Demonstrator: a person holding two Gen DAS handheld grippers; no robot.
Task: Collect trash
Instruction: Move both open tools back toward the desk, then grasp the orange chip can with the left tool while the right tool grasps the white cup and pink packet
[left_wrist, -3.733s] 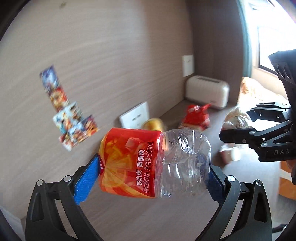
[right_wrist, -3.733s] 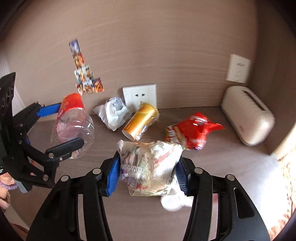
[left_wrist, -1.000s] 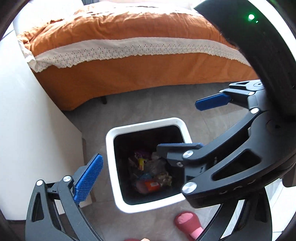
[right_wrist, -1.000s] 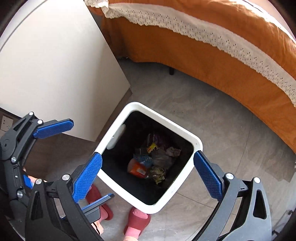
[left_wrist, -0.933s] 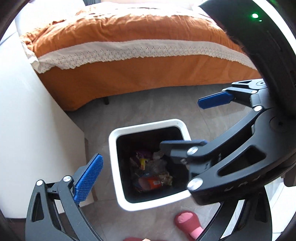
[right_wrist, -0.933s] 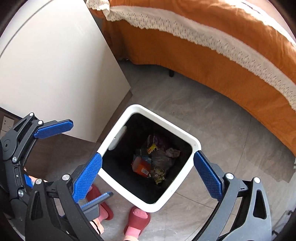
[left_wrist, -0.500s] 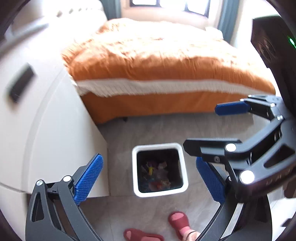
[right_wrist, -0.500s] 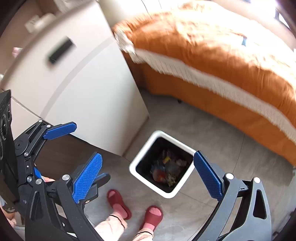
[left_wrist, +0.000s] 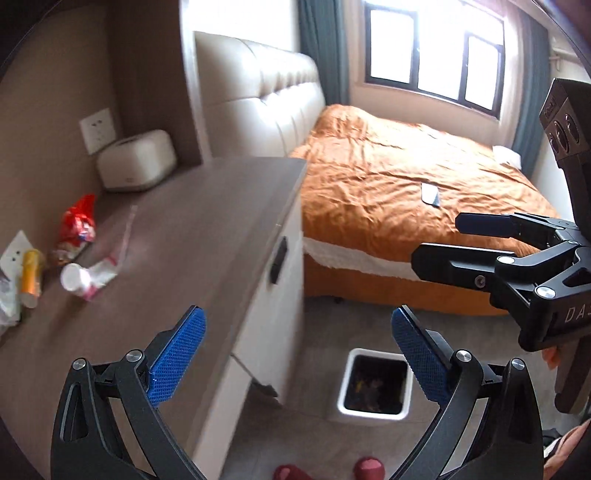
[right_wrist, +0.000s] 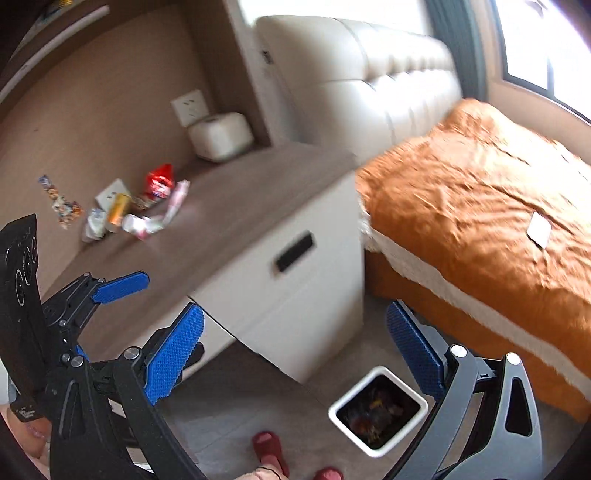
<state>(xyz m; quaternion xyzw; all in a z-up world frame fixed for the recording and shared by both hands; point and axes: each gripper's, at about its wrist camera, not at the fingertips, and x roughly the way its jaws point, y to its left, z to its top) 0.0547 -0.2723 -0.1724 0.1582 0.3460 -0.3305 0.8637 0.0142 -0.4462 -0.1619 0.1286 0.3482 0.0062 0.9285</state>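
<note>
Stickers (right_wrist: 61, 201) on wall: right wrist view only.

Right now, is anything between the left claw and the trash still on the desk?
Nothing visible blocks it. The left claw is open and empty above the desk's front edge; bare desktop runs from there to the white cup, yellow cup and red wrapper by the wall.

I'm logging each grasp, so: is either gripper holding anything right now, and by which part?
Nothing is held. The left gripper and the right gripper both stand open with bare pads.
</note>
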